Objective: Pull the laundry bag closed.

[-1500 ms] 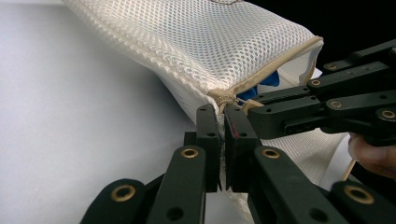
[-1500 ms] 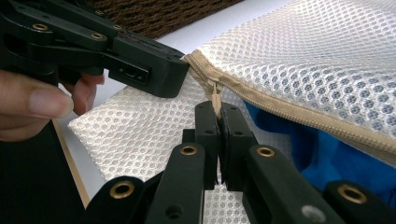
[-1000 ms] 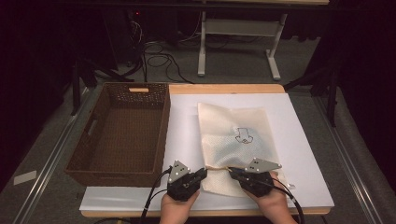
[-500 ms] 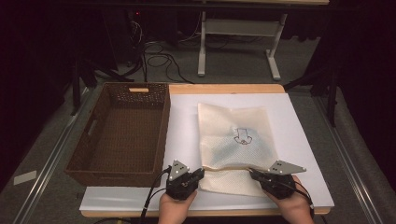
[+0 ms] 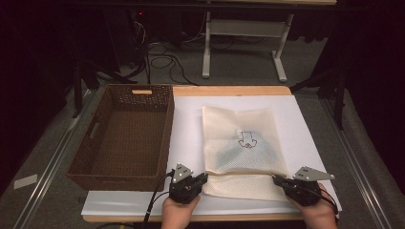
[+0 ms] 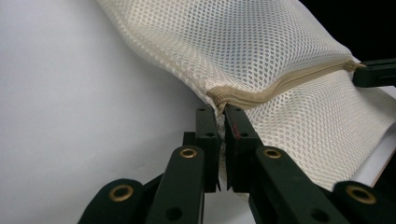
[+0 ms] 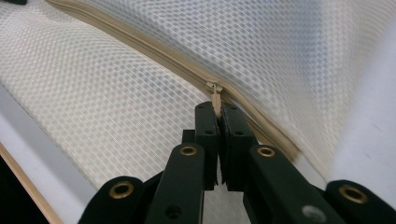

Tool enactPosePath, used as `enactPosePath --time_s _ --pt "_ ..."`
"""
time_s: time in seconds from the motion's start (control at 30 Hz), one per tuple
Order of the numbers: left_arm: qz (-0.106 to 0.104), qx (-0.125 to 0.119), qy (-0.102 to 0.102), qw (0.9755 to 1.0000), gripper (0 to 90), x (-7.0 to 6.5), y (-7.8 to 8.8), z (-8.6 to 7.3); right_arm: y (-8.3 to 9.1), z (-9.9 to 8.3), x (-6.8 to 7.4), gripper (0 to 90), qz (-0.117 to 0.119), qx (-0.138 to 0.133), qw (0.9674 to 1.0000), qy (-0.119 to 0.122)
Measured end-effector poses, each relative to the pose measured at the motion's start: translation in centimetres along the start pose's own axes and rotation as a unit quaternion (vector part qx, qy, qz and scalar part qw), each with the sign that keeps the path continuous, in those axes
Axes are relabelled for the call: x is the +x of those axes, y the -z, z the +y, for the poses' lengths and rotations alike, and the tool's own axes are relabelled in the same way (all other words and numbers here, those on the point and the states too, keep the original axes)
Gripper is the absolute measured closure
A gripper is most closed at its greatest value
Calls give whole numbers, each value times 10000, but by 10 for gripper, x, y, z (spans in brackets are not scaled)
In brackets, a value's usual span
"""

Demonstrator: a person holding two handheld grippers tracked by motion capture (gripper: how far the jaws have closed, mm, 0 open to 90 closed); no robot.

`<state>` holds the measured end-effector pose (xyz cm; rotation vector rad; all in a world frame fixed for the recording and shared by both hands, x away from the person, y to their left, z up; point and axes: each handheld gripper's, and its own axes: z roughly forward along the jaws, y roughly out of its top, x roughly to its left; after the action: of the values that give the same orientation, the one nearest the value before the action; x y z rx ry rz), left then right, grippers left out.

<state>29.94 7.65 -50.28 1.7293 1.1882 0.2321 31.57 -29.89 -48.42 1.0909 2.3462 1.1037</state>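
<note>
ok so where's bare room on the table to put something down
The wicker basket is empty inside. White sheet shows bare in the strip between the basket and the mesh bag, beyond the bag's far edge, and to its right. The near edge is crowded: the left gripper and right gripper both pinch the bag along its zipper.

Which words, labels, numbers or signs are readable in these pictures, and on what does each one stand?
No text can be read.
Mesh bag: a small dark printed figure, too small to tell whether it holds letters.
Wicker basket: a pale tag on its far rim, blank or blurred.
</note>
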Motion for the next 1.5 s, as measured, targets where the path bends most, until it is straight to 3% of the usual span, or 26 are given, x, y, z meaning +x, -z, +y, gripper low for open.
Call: enactPosePath --time_s 0.43,0.53,0.77,0.87,0.97,1.07,1.13,1.3,1.37,1.43,1.5 --pt "158 35 -132 9998 858 -1 -1 0 21 -22 -25 882 -163 51 9994 -292" --pt "215 59 -146 9996 860 -1 -1 -1 21 -22 -27 883 -211 82 9995 -239" --pt "237 187 -195 9994 862 -2 -2 -2 22 -25 -30 883 -280 189 9988 -359" --pt "423 377 -400 9976 856 -5 -5 -3 21 -27 -29 881 -281 240 9990 -255" --pt "413 511 -400 9970 842 -4 -7 -5 17 -29 -27 875 -317 369 9987 -143" --pt "425 548 -467 9965 797 -3 -6 -5 18 -30 -27 855 -243 323 9989 -229" --pt "444 561 -483 9963 730 -3 -4 -5 20 -30 -27 806 -191 227 9992 -274" --pt "713 190 -786 9942 559 -7 9 0 32 -29 -28 628 -97 -350 9987 -355" --pt "751 -12 -906 9930 520 -7 13 2 36 -28 -29 552 -202 -601 9974 -350" --pt "758 -260 -1150 9901 526 -9 18 2 40 -27 -28 438 -351 -823 9954 -338" --pt "772 -334 -1331 9875 502 -10 20 2 43 -26 -29 349 -572 -1020 9927 -296"
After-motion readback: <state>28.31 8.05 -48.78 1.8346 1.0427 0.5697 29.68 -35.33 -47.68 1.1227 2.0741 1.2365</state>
